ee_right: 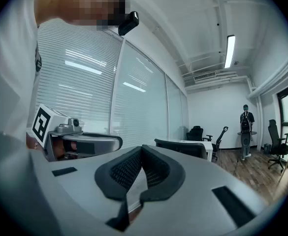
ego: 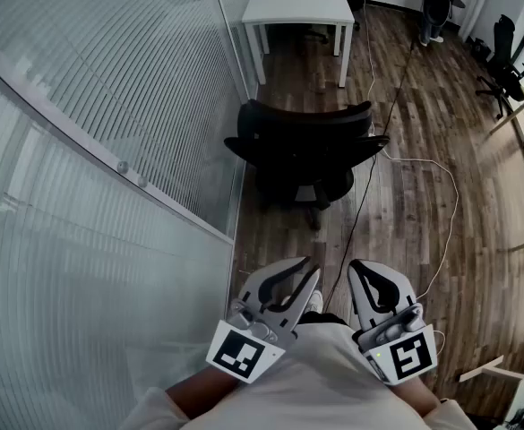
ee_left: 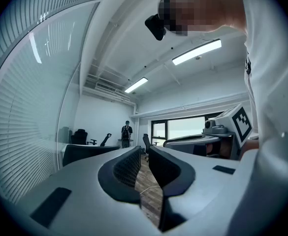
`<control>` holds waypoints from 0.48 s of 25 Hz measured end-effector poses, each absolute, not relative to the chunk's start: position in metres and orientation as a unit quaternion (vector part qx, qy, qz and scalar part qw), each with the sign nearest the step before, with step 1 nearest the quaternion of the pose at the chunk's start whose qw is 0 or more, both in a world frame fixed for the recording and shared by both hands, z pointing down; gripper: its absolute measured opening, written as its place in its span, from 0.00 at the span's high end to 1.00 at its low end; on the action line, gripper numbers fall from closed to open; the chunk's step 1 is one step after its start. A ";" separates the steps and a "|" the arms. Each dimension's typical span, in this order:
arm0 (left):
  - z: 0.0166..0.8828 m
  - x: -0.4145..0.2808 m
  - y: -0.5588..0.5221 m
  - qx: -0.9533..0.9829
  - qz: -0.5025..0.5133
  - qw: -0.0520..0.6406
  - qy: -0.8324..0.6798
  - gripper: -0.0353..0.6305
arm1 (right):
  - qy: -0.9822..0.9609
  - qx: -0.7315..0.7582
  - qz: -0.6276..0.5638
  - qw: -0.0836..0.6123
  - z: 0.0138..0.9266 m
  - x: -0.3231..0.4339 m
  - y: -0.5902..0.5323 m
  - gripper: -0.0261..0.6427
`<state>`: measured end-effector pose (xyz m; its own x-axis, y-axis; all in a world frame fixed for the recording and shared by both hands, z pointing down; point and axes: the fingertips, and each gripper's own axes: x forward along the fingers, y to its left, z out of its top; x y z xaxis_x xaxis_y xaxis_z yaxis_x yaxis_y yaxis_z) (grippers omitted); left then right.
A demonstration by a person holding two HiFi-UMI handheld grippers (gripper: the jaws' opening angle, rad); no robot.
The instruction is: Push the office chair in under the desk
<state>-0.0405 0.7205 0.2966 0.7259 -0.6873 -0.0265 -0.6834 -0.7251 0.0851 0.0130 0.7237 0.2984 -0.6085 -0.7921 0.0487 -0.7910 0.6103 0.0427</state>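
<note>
A black office chair (ego: 304, 150) stands on the wood floor beside the glass wall, its back toward me. It is pulled out well short of the white desk (ego: 297, 9) beyond it. Both grippers are held close to my body, a good way from the chair. My left gripper (ego: 311, 267) has its jaws a narrow gap apart with nothing between them (ee_left: 144, 151). The right gripper (ego: 358, 269) has its jaws closed together and empty (ee_right: 142, 149). The chair's backrest (ee_left: 84, 154) shows ahead in the left gripper view, and its backrest (ee_right: 183, 149) also appears in the right gripper view.
A glass wall with blinds (ego: 109, 150) runs along the left. A white cable (ego: 423, 164) and a dark cable lie across the floor to the right of the chair. More office chairs (ego: 508, 61) and a standing person (ego: 436, 3) are at the far right.
</note>
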 end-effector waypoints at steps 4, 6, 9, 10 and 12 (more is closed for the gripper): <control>0.297 -0.040 0.714 0.928 -0.028 0.036 -0.369 0.84 | -0.897 0.441 -0.012 0.027 0.298 0.013 0.716 0.92; 0.298 -0.039 0.712 0.928 -0.025 0.036 -0.369 0.84 | -0.895 0.445 -0.008 0.026 0.297 0.016 0.713 0.92; 0.298 -0.034 0.709 0.928 -0.022 0.037 -0.371 0.84 | -0.895 0.446 -0.014 0.015 0.294 0.020 0.708 0.92; 0.300 -0.033 0.707 0.927 -0.021 0.037 -0.372 0.84 | -0.895 0.445 -0.015 0.013 0.295 0.021 0.706 0.92; 0.303 -0.031 0.703 0.927 -0.020 0.038 -0.374 0.84 | -0.896 0.443 -0.012 0.016 0.298 0.024 0.704 0.92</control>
<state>-0.0307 0.7035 0.3030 0.7201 -0.6938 -0.0082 -0.6908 -0.7180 0.0849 0.0235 0.7039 0.2980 -0.6062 -0.7951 0.0174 -0.7943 0.6064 0.0364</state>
